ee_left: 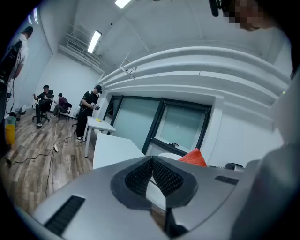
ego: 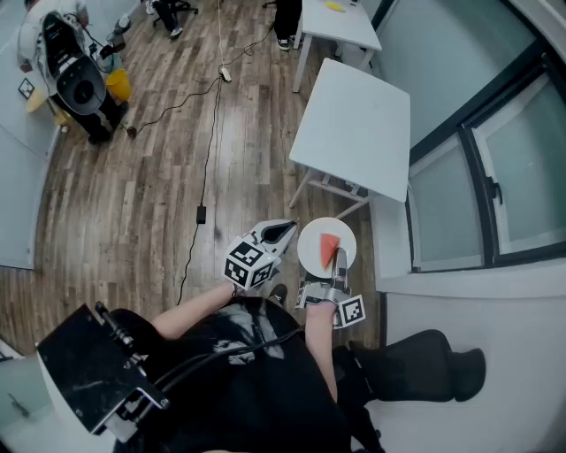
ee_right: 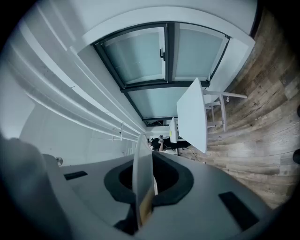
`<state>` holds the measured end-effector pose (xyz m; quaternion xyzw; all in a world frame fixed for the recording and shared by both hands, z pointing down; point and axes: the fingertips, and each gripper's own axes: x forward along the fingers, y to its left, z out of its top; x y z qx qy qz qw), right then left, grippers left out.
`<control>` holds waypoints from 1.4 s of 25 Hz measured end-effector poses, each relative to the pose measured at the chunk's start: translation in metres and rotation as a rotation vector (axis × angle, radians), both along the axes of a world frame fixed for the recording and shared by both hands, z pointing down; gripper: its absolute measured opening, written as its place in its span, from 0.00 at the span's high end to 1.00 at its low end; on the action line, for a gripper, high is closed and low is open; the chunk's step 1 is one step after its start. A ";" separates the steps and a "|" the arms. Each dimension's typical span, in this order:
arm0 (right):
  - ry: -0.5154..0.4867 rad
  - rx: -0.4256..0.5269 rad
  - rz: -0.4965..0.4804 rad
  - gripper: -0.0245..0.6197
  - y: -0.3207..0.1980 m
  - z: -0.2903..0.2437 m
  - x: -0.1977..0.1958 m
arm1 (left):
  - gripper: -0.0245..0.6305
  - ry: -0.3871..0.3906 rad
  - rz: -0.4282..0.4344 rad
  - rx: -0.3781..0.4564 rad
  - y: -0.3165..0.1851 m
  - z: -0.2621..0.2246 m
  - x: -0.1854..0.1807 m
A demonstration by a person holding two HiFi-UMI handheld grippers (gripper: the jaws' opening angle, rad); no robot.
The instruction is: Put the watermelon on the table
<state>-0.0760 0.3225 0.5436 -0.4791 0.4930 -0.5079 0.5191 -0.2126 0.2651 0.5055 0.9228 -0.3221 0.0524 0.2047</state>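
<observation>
A red watermelon slice [ego: 329,248] lies on a round white plate [ego: 311,255] held over the wooden floor. My right gripper [ego: 340,265] is shut on the plate's near rim; the right gripper view shows that rim edge-on [ee_right: 142,173] between the jaws. My left gripper [ego: 287,232] is just left of the plate, shut with nothing in it. Its own view shows the pads meeting at the tips [ee_left: 152,161], with the slice [ee_left: 193,157] just beyond to the right. The white table [ego: 354,124] stands ahead by the window, also seen as table [ee_left: 115,147] and table [ee_right: 192,115].
A second white table [ego: 340,22] stands further back with people near it. A cable [ego: 208,133] runs across the wooden floor. Windows [ego: 495,177] line the right wall. A machine [ego: 75,75] stands far left. A black box [ego: 97,372] hangs at my lower left.
</observation>
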 end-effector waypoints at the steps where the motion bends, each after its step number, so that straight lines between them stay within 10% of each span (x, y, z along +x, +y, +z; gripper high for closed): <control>1: 0.002 -0.008 -0.002 0.93 -0.001 0.001 0.000 | 0.95 0.002 -0.001 -0.004 -0.001 0.000 0.001; 26: -0.019 -0.058 0.050 0.93 -0.006 0.027 -0.056 | 0.95 0.032 0.105 -0.100 -0.025 0.037 -0.044; 35: -0.057 -0.091 0.074 0.93 -0.048 0.044 -0.012 | 0.95 0.000 0.124 -0.130 -0.065 0.049 -0.001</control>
